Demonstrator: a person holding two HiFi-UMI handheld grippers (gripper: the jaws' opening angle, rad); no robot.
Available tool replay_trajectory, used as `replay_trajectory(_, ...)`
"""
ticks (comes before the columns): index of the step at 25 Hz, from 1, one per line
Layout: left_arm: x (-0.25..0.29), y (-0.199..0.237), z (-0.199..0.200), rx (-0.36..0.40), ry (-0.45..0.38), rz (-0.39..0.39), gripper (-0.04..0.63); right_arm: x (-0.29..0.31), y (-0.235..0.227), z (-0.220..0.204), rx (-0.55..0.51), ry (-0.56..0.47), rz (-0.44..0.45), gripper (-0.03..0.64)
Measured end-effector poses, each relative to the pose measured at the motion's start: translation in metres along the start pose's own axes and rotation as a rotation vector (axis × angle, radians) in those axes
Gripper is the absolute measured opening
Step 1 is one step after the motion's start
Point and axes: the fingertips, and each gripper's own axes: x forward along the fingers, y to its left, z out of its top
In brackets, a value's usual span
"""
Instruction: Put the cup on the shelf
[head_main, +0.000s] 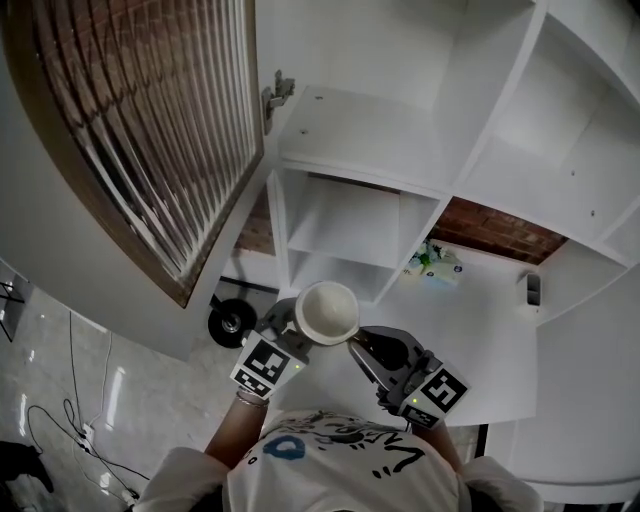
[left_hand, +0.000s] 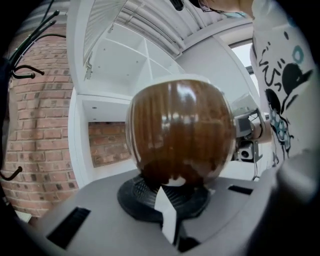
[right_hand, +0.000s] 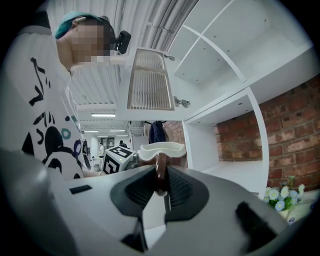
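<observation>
The left gripper and right gripper are both clamping the cup, not yet standing on the shelf.

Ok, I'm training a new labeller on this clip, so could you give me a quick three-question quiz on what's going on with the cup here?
1. Which part of the cup does the right gripper pinch? A rim, B handle, C base.
2. True or false: the cup already stands on a shelf.
3. Fill in: the cup is brown outside and ___ inside.
Key: 1 B, the handle. 2 False, it is held up in front of the shelves. 3 white.
</observation>
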Motion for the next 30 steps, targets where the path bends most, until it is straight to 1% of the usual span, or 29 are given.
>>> replay_trajectory(3,0.000,0.007,-0.003,-0.038,-0.009,0.026,0.015,-0.001,-0.009,-0.004,0.017,-0.005,-0.012,0.061)
replay_trajectory(5,0.000,0.010,-0.004,-0.045,-0.007,0.037,0.015,-0.003,-0.019,-0.006,0.014,-0.005,-0.024,0.061)
replay_trajectory(8,0.002,0.019,-0.003,-0.032,-0.011,0.060,0.015,0.000,-0.031,-0.002,0.008,-0.018,-0.045,0.061)
replay_trajectory(12,0.005,0.032,0.000,0.008,-0.008,0.101,0.015,0.008,-0.044,0.001,-0.009,-0.024,-0.079,0.061)
replay_trajectory(17,0.012,0.051,0.010,0.035,-0.026,0.151,0.015,0.020,-0.061,0.008,-0.031,-0.027,-0.106,0.061)
replay_trajectory(24,0.024,0.066,0.015,0.034,-0.024,0.191,0.015,0.032,-0.088,0.018,-0.033,-0.036,-0.160,0.061)
replay_trajectory(30,0.025,0.084,0.016,0.019,-0.019,0.232,0.015,0.049,-0.120,0.022,-0.007,-0.037,-0.242,0.061)
